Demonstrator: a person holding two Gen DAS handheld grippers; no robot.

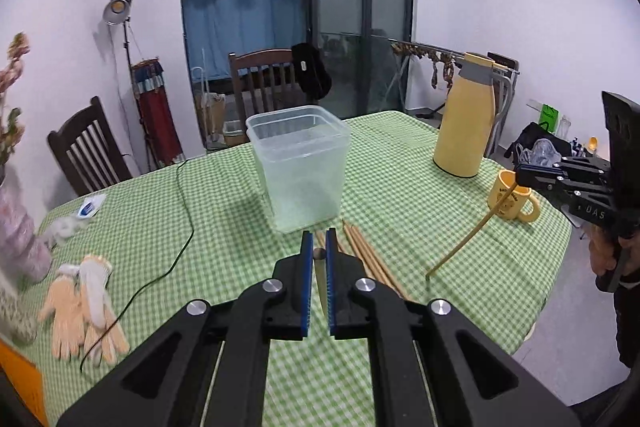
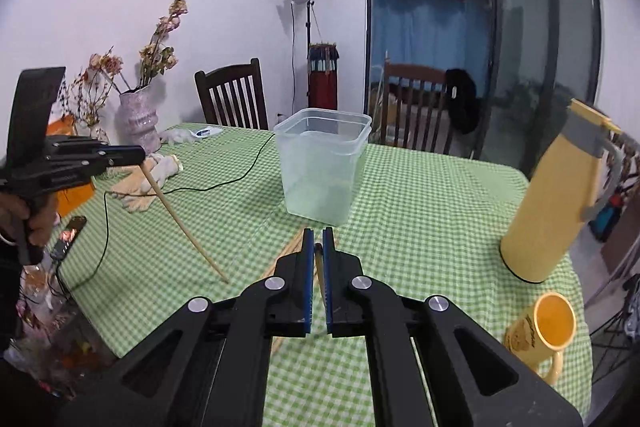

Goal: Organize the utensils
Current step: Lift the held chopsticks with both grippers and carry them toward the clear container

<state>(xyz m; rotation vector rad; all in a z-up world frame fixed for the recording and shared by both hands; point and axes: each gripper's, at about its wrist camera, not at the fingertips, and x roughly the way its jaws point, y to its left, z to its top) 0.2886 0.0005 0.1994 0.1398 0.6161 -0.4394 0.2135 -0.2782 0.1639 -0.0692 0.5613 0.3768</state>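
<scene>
Green-and-white checked cloth covers a dining table (image 1: pixel 400 187) in a white-walled room, with dark wooden chairs and a glass door seen behind it. Near the middle of the table stands a clear plastic container (image 1: pixel 300 167), open at the top and seemingly empty, so nothing appears to have been sorted yet. To the right of it a tall yellow flask (image 1: pixel 466 115) is set, with a yellow mug (image 1: pixel 514 201) close to the table's right edge. On the left lie a pair of work gloves (image 1: pixel 80 307) and a thin dark cable (image 1: pixel 184 211).

Just in front of the container a bundle of wooden chopsticks (image 1: pixel 368 259) is left lying on the cloth; these remain to be gathered.

The left gripper (image 1: pixel 319 243) is pressed together on a single chopstick (image 2: pixel 184 223), which is shown in the right wrist view hanging slantwise down from it, tip just above the cloth. The right gripper (image 2: pixel 319 241) is likewise pinched on another chopstick (image 1: pixel 460 247), held raised near the mug.

Open cloth is left between both held sticks and the container, so the way to its mouth looks clear. Care seems needed near the mug, the flask and the container's rim.
</scene>
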